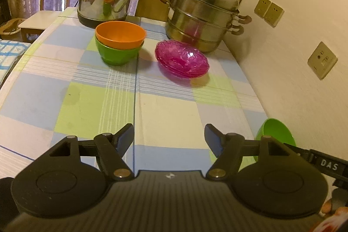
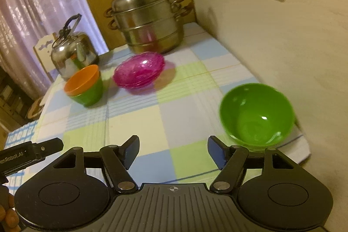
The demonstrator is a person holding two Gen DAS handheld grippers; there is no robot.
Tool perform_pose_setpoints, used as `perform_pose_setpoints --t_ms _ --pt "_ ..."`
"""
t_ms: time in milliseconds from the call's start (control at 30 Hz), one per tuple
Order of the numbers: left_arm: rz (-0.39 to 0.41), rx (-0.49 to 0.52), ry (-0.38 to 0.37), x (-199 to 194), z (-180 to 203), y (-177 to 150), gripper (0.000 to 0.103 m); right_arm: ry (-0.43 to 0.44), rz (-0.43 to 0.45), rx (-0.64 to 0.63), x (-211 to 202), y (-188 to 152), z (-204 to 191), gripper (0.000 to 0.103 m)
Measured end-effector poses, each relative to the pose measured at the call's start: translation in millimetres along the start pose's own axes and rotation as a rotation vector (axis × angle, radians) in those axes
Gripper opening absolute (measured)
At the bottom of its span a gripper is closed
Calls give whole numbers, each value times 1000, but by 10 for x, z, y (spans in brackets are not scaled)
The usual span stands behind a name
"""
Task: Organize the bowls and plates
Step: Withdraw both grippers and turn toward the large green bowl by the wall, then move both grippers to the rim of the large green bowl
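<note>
- The left gripper (image 1: 169, 138) hovers level over the checked tablecloth (image 1: 91, 105), jaws spread wide and holding nothing.
- The right gripper (image 2: 173, 151) hovers likewise, tilted, jaws wide and empty.
- A single green plastic bowl (image 2: 256, 114) sits upright near the wall, just ahead-right of the right gripper.
- An orange plastic bowl (image 1: 120, 34) nests inside another green bowl (image 1: 117, 54).
- Stacked pink translucent glass plates (image 1: 182, 59) lie beside that pair, before the steel steamer pot (image 1: 202, 14).
</note>
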State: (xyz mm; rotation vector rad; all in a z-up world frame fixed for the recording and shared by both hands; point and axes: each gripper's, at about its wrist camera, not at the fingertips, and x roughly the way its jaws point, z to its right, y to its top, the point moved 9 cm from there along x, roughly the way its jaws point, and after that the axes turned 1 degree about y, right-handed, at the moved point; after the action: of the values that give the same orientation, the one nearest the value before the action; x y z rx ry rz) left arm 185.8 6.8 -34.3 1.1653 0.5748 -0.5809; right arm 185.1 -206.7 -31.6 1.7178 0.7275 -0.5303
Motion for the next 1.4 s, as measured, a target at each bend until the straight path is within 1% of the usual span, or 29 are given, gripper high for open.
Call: perform_pose_setpoints --t_ms 133,267,467,633,900,1067,1400 --pt "19 -8 11 -12 97 -27 68 -17 18 18 -113 -4 144 70" --pt "10 18 -9 -3 230 -84 69 -49 36 28 -198 -51 303 70" --pt "5 45 -35 52 430 -147 68 -96 51 83 -245 -77 572 70" --pt "34 88 -53 100 612 -194 68 -130 47 111 -270 -63 754 70" --pt "20 125 -89 214 838 -275 68 -166 45 137 -310 -98 970 70" --pt "-18 137 -86 304 904 -335 69 -175 41 167 -295 -124 1098 70" --pt "-39 158 -109 428 1048 -367 69 -188 34 219 -263 -151 1309 70"
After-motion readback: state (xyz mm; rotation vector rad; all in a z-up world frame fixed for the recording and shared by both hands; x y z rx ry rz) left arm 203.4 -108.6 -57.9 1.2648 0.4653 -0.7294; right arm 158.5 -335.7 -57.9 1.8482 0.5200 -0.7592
